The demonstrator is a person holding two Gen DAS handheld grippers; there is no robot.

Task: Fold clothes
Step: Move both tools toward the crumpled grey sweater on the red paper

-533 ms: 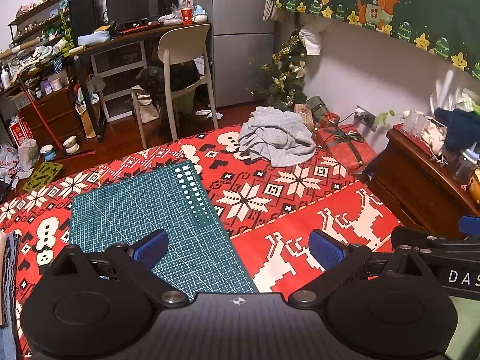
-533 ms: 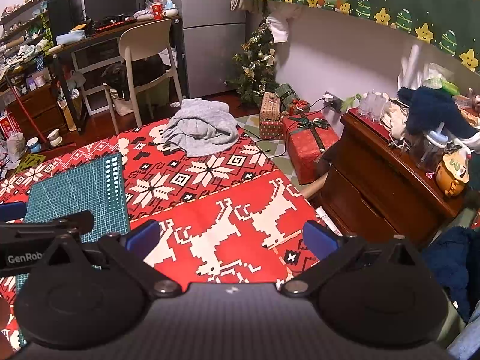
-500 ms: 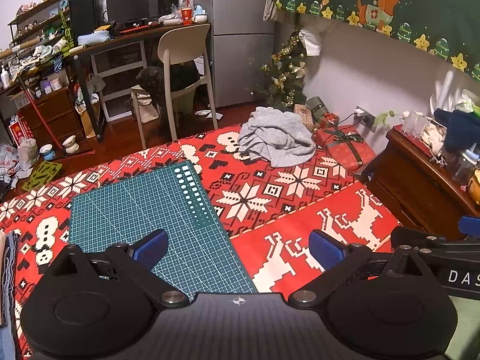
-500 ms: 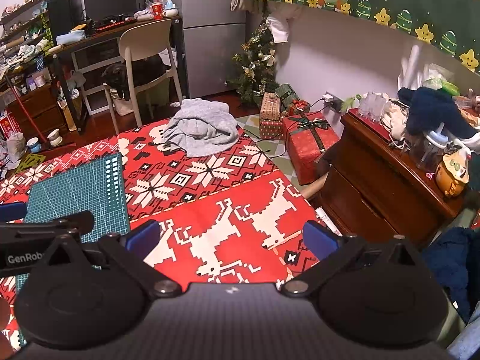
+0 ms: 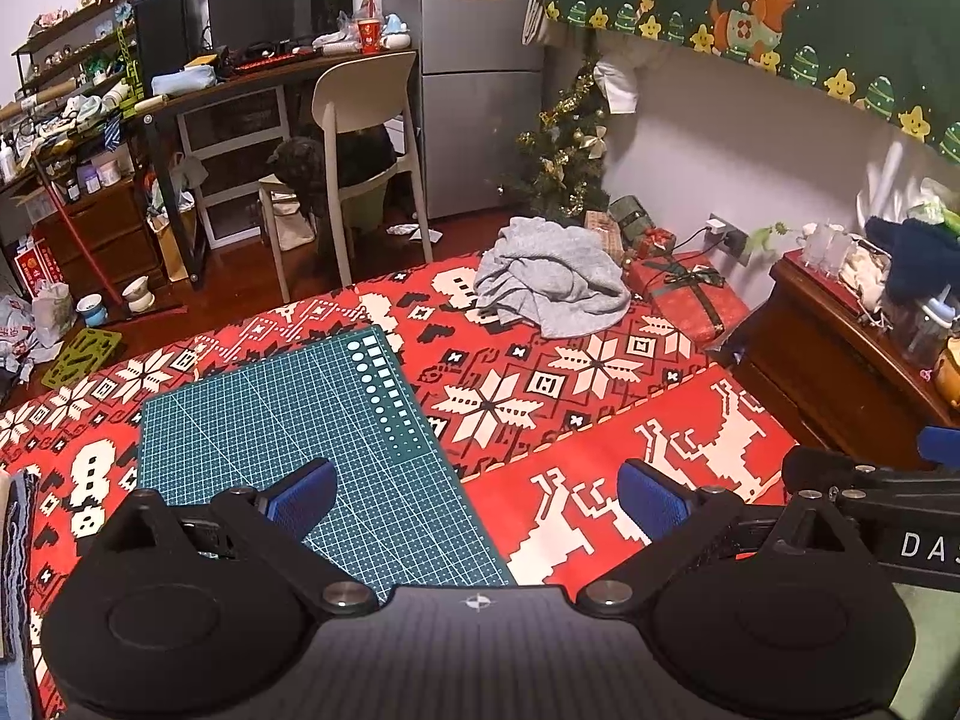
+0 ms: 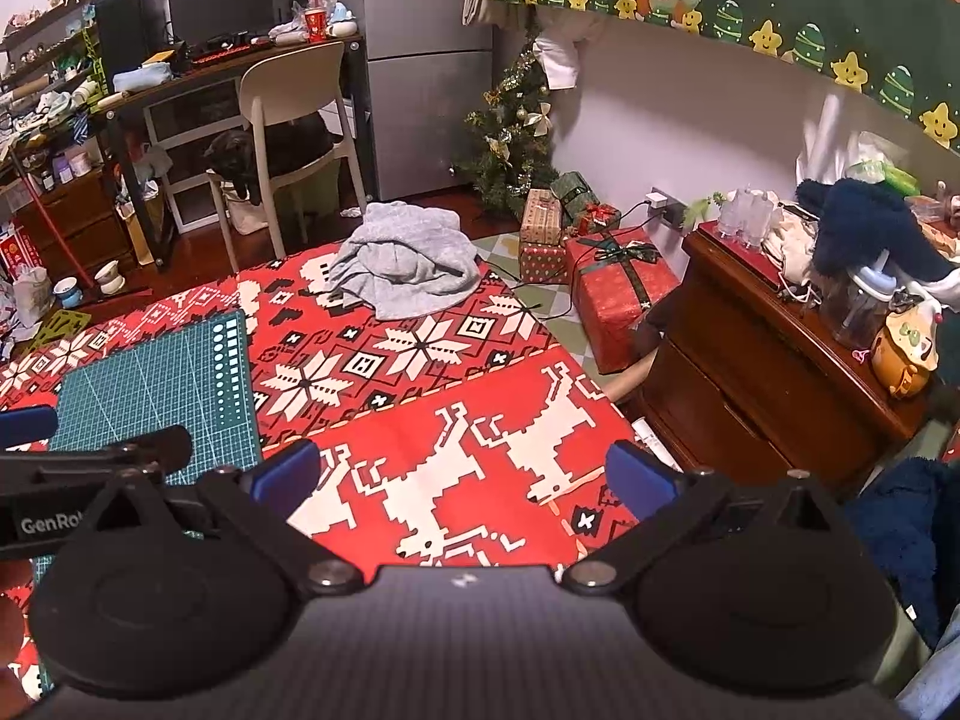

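A crumpled grey garment [image 5: 549, 279] lies in a heap at the far edge of the red Christmas-patterned cloth [image 5: 600, 396]; the right wrist view shows the same grey garment [image 6: 405, 261]. My left gripper [image 5: 474, 495] hovers open over the near end of a green cutting mat [image 5: 282, 420], nothing between its blue pads. My right gripper [image 6: 459, 477] hangs open above the reindeer pattern of the cloth [image 6: 456, 456], also holding nothing. Both grippers are well short of the garment. Part of the other gripper shows at each view's side edge.
A dark wooden cabinet [image 6: 780, 360] with jars and a dark blue cloth stands to the right. Wrapped gift boxes [image 6: 618, 282] and a small Christmas tree [image 6: 510, 138] sit beyond the cloth's far right corner. A white chair [image 5: 360, 138] and cluttered desk stand behind.
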